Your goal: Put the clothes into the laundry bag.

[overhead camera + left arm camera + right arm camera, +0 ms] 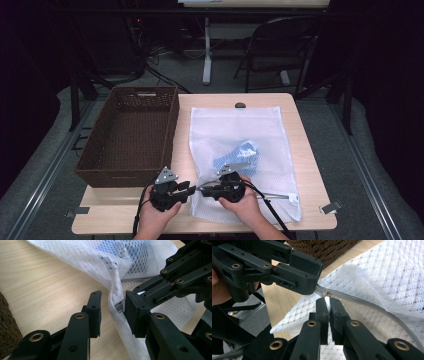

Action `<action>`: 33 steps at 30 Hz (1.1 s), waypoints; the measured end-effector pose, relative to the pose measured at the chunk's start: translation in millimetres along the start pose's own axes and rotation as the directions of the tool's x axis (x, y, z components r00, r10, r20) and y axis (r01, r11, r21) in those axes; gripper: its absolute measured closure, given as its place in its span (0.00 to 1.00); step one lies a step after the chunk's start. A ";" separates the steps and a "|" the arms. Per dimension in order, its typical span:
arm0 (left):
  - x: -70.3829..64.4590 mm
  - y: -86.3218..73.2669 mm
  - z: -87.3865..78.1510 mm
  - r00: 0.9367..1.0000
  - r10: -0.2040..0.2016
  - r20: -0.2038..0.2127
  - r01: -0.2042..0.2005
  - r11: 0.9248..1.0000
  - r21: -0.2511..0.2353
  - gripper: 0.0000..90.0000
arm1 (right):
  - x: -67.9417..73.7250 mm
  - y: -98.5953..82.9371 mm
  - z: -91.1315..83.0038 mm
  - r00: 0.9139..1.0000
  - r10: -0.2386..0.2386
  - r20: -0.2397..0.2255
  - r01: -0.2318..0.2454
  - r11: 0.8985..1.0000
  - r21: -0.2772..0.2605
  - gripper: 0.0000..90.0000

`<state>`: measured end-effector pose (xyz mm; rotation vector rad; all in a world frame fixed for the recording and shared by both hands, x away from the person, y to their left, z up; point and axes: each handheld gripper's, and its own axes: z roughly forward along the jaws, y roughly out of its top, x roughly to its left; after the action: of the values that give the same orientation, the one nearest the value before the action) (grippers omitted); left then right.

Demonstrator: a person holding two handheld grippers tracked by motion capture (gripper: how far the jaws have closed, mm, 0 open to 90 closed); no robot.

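Lying at frame centre on the tabletop (305, 150), a white mesh bag (270, 130) holds something blue; a brown basket (131, 135) sits left. In the left gripper view, the left gripper (112, 306) gapes around a mesh fold. In the right gripper view, the right gripper (328, 306) pinches the white zipper tab (327, 300)

High view overhead, forward-down; tool views close, sharing mesh bag (117, 272) corner.
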<state>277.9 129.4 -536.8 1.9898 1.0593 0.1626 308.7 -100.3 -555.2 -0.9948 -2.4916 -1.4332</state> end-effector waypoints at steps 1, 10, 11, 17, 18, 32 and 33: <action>0.3 -0.2 0.0 1.000 0.000 0.002 0.000 1.000 0.004 0.75 | -0.1 0.0 0.5 1.000 -0.005 0.002 0.005 1.000 0.000 0.96; -2.9 -3.2 5.5 1.000 -0.002 0.019 0.001 0.999 0.038 0.80 | 0.7 0.4 1.6 1.000 -0.008 0.005 0.008 1.000 0.000 0.96; -3.1 -3.1 5.5 1.000 -0.002 0.021 0.001 0.999 0.041 0.82 | 0.8 0.3 1.6 1.000 -0.009 0.005 0.009 1.000 0.001 0.96; -3.3 -2.8 5.2 1.000 0.008 0.023 -0.009 0.999 0.044 0.90 | 1.0 -0.2 2.7 1.000 -0.005 0.009 0.005 1.000 -0.002 0.96; -3.7 -2.7 5.5 1.000 0.011 0.022 -0.012 0.999 0.041 0.91 | 1.1 -0.3 2.9 1.000 -0.003 0.008 0.003 1.000 -0.002 0.96; -5.7 -0.6 3.7 1.000 0.021 0.021 -0.022 0.999 0.042 0.94 | -0.1 -0.7 1.5 1.000 0.015 0.013 -0.015 1.000 -0.007 0.96; -5.5 -0.6 3.6 1.000 0.022 0.019 -0.022 0.999 0.040 0.94 | -0.6 -1.0 1.5 1.000 0.015 0.020 -0.015 1.000 -0.004 0.96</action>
<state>275.7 123.4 -538.1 2.0358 1.0365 0.1351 308.9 -99.7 -557.0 -1.0315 -2.4910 -1.4314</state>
